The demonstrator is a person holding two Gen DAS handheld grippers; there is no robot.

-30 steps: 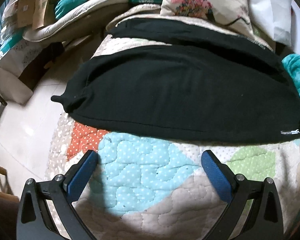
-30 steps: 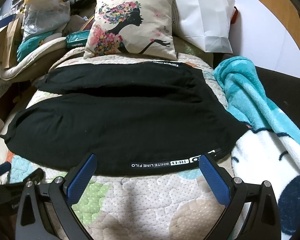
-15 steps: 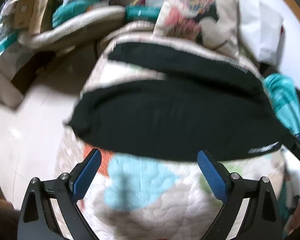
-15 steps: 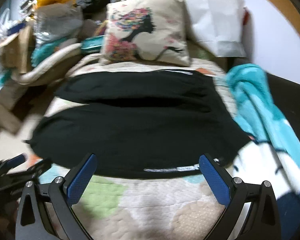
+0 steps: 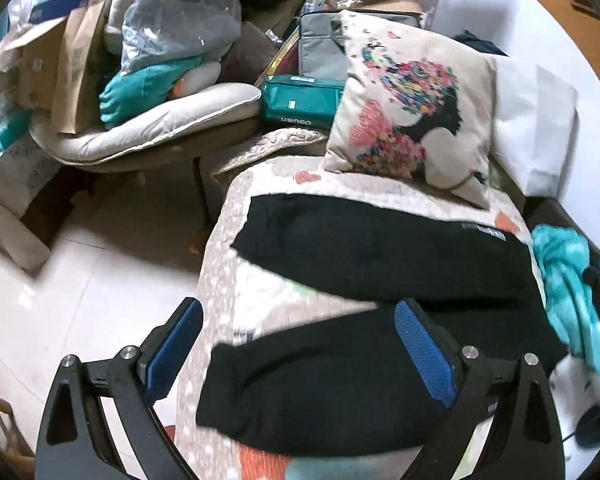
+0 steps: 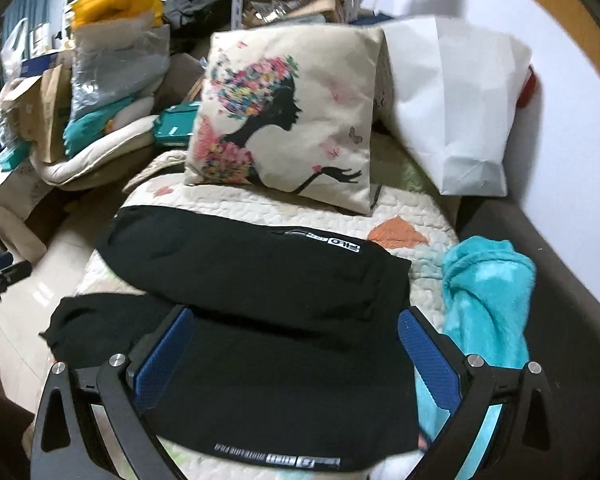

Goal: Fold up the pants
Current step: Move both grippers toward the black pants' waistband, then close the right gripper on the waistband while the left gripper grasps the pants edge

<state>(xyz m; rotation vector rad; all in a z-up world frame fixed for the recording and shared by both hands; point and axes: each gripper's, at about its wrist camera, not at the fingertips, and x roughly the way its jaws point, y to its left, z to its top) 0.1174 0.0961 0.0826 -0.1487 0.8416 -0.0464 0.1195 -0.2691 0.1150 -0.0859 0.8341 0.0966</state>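
I see my left gripper [image 5: 298, 354] spread wide, holding nothing, with the cuff end of the near leg of the black pants [image 5: 328, 392] between its fingers. My right gripper [image 6: 294, 354] is also spread wide and empty, above the waistband part of the pants [image 6: 276, 380]. Beyond both grippers lies the far leg on the quilt [image 6: 228, 200]. To the right of my right gripper is a teal blanket [image 6: 488, 296]. Farthest ahead a printed pillow [image 6: 292, 120] leans.

A quilted bed [image 6: 412, 208] carries black pants [image 6: 268, 280], a cushion [image 6: 292, 120] and a teal blanket [image 6: 488, 292].
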